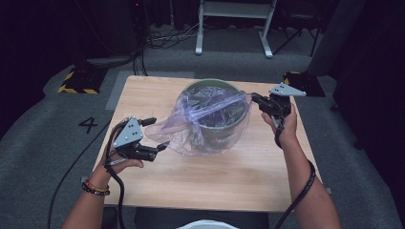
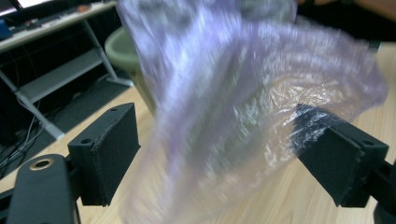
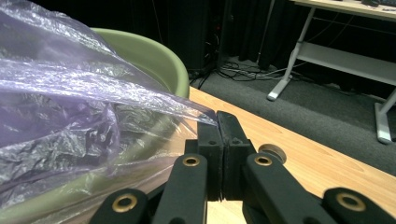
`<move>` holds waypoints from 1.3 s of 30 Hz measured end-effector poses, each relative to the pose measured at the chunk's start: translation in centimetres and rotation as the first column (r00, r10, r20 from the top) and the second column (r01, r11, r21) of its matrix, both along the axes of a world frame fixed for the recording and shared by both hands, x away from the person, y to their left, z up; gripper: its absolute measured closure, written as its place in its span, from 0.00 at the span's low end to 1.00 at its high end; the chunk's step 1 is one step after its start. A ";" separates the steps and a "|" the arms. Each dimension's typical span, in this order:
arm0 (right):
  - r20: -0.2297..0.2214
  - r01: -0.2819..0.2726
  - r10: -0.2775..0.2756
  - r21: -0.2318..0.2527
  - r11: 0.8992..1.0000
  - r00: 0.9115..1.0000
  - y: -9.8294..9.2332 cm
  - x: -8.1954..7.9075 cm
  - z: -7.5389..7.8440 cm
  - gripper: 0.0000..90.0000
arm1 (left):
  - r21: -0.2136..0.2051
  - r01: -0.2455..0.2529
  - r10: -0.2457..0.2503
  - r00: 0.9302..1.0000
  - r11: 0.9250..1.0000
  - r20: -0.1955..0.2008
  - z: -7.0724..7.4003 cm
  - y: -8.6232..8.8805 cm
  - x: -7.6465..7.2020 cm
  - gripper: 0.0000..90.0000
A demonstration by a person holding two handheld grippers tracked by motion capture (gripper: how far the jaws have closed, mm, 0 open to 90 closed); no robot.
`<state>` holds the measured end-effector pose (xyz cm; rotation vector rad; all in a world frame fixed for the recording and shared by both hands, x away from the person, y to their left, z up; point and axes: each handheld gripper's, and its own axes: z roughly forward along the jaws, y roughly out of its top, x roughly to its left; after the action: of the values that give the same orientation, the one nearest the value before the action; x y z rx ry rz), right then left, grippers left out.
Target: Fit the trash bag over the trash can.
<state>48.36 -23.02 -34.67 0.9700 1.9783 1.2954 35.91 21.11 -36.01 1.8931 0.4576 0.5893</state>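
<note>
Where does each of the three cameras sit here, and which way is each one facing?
High view: above the person's side, looking forward and down at the table; both forearms, left gripper and right gripper show.
Left gripper view: on that gripper, looking between its open jaws at the plastic bag.
Right gripper view: on that gripper, looking along shut jaws pinching the bag's edge.
Shared: all show the bag and the green bin.
</note>
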 end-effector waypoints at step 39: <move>0.053 -0.034 0.037 -0.052 0.998 0.998 1.1 -1.2 0.9 0.97 | 0.009 -0.022 0.022 1.000 1.000 0.010 3.3 -0.7 -2.0 0.18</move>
<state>47.16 -21.94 -33.76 0.8709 1.9862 1.2700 33.96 20.38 -32.73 1.8957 0.4705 0.6155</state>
